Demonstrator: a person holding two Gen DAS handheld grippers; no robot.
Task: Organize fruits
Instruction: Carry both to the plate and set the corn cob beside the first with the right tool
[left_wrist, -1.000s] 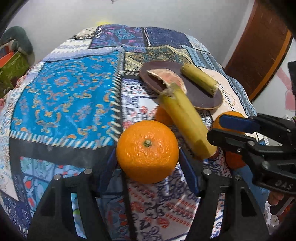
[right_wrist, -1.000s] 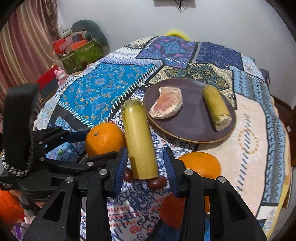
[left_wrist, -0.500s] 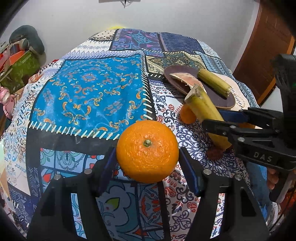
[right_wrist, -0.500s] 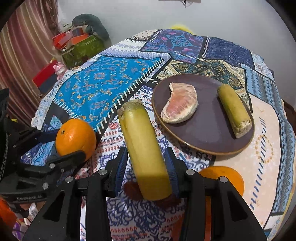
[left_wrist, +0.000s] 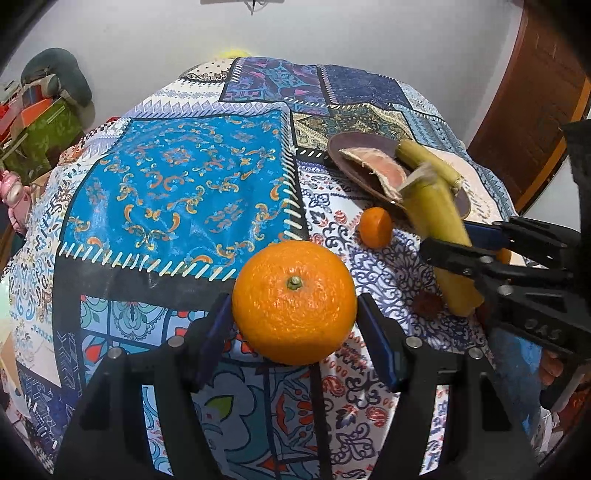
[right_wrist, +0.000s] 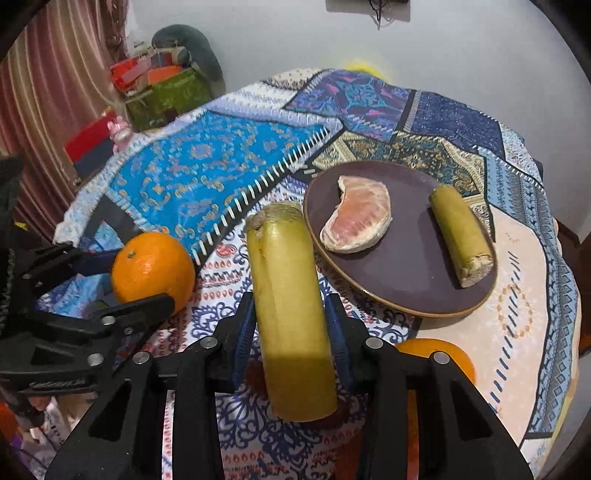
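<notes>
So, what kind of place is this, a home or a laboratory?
Most likely a room in a home. The table wears a patchwork tablecloth, a brown plate holds cut fruit, and boxes with a cushion are piled against the plain wall beside a striped curtain.

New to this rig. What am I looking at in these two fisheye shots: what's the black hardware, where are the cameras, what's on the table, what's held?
No robot here: a person holds a handheld two-finger clamp in each hand, with a fisheye camera on each looking along its fingers.

In the left wrist view, the left gripper has its jaws shut on an orange. The black frame at the right edge is the other tool.

In the right wrist view, the right gripper clamps a yellow-green sugarcane piece.

On the patchwork tablecloth sits a dark plate carrying a pomelo segment and a second cane piece. Another orange lies near the plate.
</notes>
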